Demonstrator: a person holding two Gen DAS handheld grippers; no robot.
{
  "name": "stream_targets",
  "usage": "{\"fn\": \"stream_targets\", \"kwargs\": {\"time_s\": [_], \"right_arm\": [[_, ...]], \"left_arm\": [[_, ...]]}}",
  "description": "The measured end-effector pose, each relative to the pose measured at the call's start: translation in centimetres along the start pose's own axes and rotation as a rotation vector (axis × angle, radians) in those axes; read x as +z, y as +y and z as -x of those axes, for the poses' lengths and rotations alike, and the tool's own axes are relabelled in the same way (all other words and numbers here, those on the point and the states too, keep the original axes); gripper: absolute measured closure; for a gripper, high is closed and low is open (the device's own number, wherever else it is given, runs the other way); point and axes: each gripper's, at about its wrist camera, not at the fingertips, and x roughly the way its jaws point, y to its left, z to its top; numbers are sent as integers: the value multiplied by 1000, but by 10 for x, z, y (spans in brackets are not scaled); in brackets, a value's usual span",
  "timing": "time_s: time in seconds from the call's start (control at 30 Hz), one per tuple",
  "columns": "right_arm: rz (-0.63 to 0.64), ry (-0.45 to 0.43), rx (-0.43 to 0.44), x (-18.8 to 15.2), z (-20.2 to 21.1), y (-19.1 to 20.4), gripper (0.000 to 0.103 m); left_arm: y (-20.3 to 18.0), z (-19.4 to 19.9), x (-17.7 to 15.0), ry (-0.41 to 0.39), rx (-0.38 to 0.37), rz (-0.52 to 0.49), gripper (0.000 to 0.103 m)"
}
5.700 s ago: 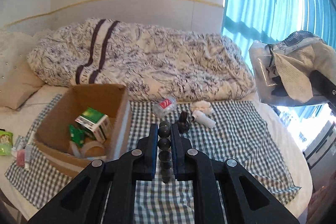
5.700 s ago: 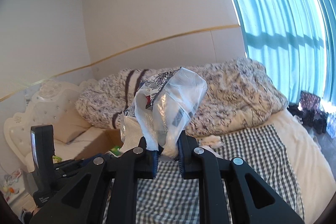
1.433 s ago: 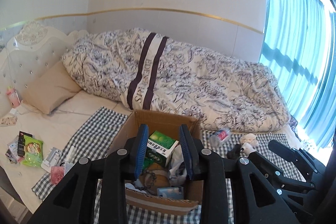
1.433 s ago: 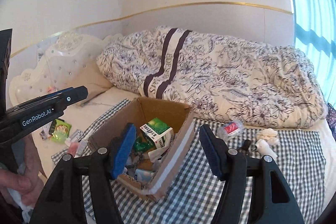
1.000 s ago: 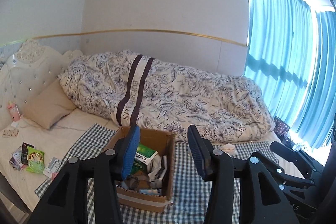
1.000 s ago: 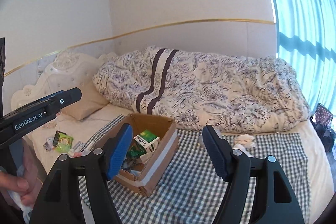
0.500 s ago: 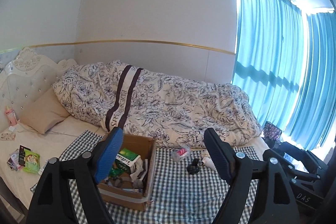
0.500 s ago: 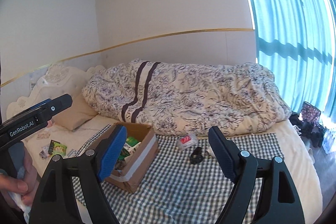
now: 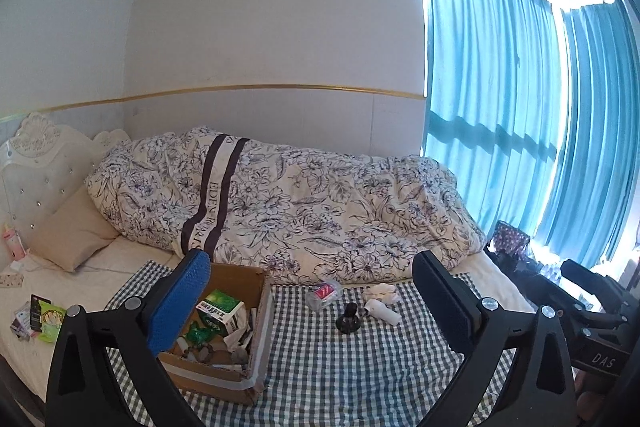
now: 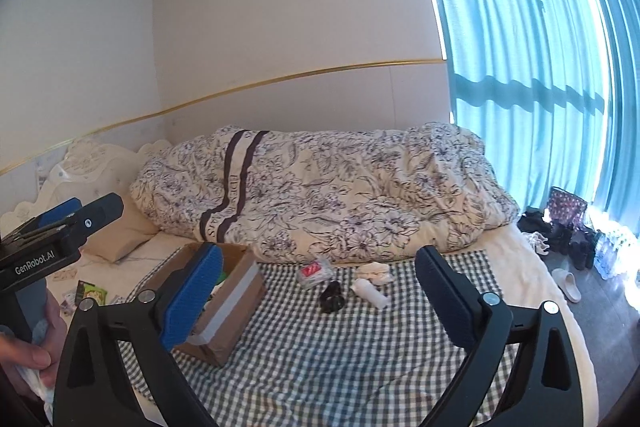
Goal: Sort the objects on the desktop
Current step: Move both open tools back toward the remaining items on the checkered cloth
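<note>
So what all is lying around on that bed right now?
Cloth: one, dark-and-white checked, spread over the near part of the bed.
Box: one, brown cardboard, on the cloth at left, open and full of small items.
Green carton: one, inside the box.
Clear packet: one, red label, on the cloth right of the box.
Dark bottle: one, on the cloth near the packet.
White tube: one, lying beside the bottle.
Tissue: one, white, crumpled, behind the tube.
Quilt: one, floral, heaped along the wall.
Pillow: one, beige, by the headboard.
Left claw: open, empty.
Right claw: open, empty.
</note>
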Motion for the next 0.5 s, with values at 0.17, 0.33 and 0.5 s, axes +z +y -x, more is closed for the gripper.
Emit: {"fn": "stream_targets", "kwargs": {"time_s": [0.17,0.33,0.5], "right_arm": [[-5,-6,-29,0,3,-17,0],[-8,7,-38,-1,-3,-30,0],[6,26,-56,-4,-13,-39,0]], "left_arm": [[-13,-8,-5,7,-15,-10,0],[-25,-21,-10,31,-24,-26,0],[-34,-37,-15,54,-33,-35,0]]}}
